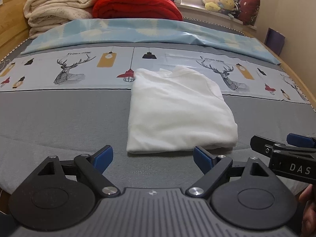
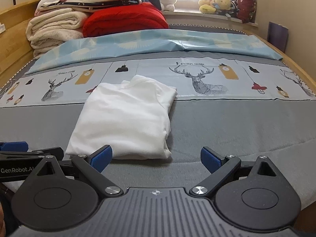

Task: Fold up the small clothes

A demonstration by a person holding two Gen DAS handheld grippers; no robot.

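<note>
On the grey bed (image 1: 59, 118) ahead of me lies the white garment (image 1: 177, 110), folded into a neat block partly over the deer-print sheet (image 1: 69, 71). I see my left claw (image 1: 153, 157) and right claw (image 2: 156, 159) both spread wide and empty, just short of its near edge.

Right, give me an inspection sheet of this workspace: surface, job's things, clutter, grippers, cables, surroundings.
Surface: grey bed cover with a deer-print sheet and a light blue sheet laid across it further back.
Job's things: one white garment, folded into a rough rectangle, lying flat.
Clutter: stacked cream blankets and a red quilt at the far end.
Grippers: left gripper open, empty, just short of the garment's near edge; right gripper open, empty, likewise.
Cables: nothing seen.
Surroundings: plush toys on the windowsill, wooden bed frame, bright window.
</note>
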